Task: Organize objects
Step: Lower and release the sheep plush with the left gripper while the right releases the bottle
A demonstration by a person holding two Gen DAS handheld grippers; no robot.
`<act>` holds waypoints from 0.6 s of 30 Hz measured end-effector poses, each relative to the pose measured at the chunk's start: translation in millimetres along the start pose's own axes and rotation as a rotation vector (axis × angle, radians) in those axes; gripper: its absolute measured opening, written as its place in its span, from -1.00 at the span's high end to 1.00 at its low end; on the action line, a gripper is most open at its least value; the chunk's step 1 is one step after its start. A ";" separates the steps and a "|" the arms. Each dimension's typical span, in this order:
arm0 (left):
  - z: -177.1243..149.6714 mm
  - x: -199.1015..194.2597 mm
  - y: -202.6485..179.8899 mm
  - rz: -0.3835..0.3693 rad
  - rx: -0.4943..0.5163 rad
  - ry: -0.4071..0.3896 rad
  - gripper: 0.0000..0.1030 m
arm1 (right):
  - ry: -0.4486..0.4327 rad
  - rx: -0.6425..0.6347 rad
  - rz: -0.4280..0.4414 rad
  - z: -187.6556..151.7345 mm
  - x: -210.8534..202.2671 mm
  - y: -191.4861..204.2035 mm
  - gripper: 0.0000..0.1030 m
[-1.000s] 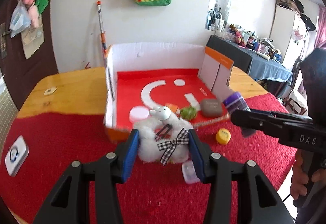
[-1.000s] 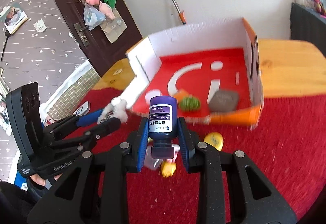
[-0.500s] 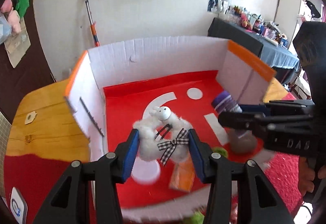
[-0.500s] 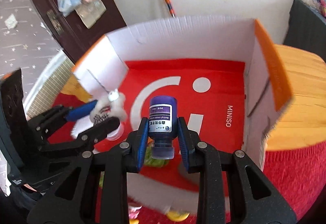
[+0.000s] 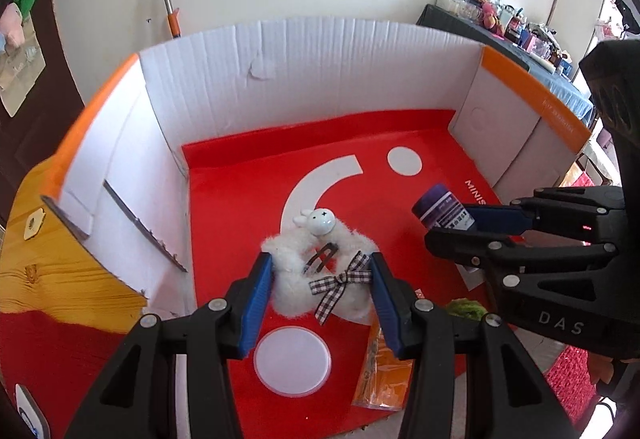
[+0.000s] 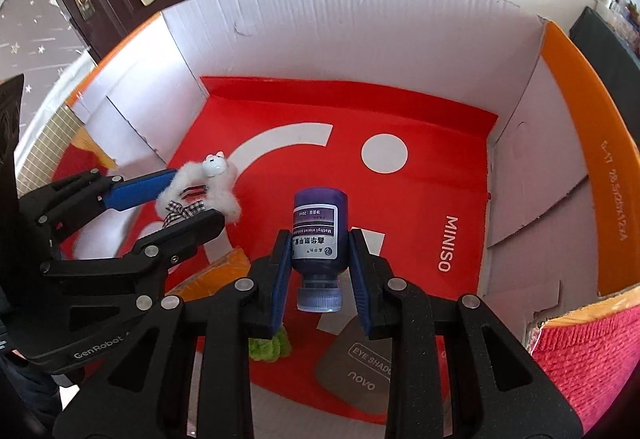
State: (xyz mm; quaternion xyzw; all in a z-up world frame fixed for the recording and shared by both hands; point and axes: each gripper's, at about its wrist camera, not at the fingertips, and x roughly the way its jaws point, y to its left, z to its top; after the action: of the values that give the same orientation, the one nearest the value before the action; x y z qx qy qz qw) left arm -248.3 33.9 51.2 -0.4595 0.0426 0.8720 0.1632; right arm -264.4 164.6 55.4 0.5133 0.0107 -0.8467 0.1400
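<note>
Both tongs have swung from the table's red cloth to above the box [image 5: 312, 87]. The left tongs [image 5: 320, 279] clamp the plush toy [image 5: 316, 271], the right tongs [image 6: 318, 263] a purple bottle [image 6: 318, 227], over its red floor; release should come next.

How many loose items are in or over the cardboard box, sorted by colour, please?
White: 2, fluffy plush hair clip, round plastic lid
Purple: 1, medicine bottle
Orange: 1, flat packet
Green: 1, fuzzy ball
Grey: 1, eyeshadow case
Total: 6
</note>
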 end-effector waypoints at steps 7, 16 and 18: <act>-3.0 8.7 3.1 -0.001 -0.009 0.038 0.02 | 0.042 -0.013 -0.038 -1.5 12.8 2.6 0.48; -3.8 11.5 2.6 -0.010 0.010 0.081 0.01 | 0.062 -0.015 -0.038 0.6 15.4 2.7 0.47; -3.2 11.4 2.1 -0.005 0.017 0.085 0.01 | 0.064 -0.024 -0.046 2.4 16.1 6.2 0.47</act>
State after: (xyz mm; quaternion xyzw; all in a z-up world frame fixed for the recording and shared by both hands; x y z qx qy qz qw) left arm -252.4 34.0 40.0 -0.4950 0.0561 0.8508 0.1674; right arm -271.9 154.6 43.2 0.5381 0.0371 -0.8325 0.1264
